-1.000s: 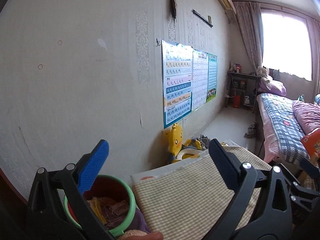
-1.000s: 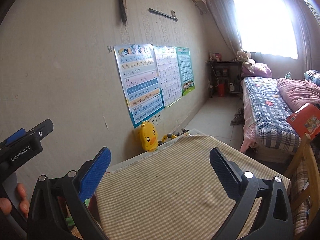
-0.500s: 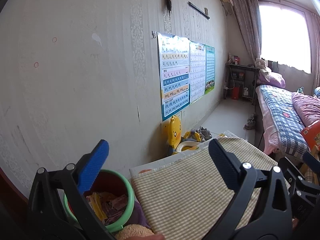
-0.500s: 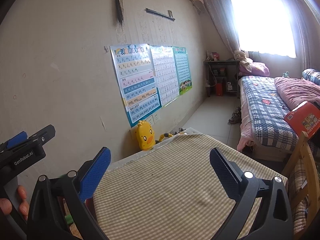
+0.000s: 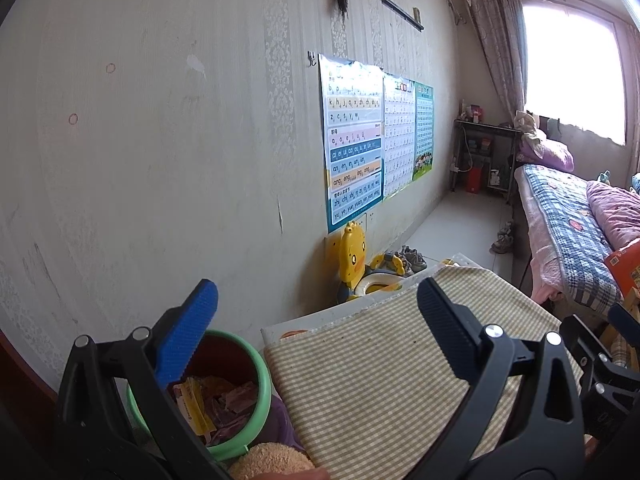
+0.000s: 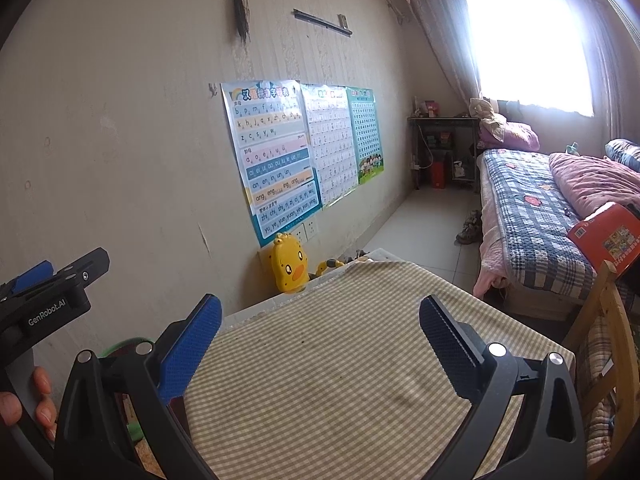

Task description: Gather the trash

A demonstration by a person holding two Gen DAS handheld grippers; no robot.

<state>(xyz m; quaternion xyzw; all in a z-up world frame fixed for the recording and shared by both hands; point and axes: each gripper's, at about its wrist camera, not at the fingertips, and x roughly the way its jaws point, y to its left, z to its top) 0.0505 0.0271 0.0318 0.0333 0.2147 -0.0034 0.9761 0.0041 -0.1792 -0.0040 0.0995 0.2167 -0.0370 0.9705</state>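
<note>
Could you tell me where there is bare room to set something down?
The checked tablecloth is bare from the wall-side edge to the wooden chair. The green-rimmed bin beside it is crowded with wrappers.

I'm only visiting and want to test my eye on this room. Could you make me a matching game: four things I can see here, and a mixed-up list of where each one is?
Things:
1. wrappers
2. yellow duck toy
3. letter chart
4. checked cloth

Places:
A. hanging on the wall
B. spread over the table top
C. inside the green-rimmed bin
D. on the floor by the wall, beyond the table

Pairs: 1-C, 2-D, 3-A, 4-B
</note>
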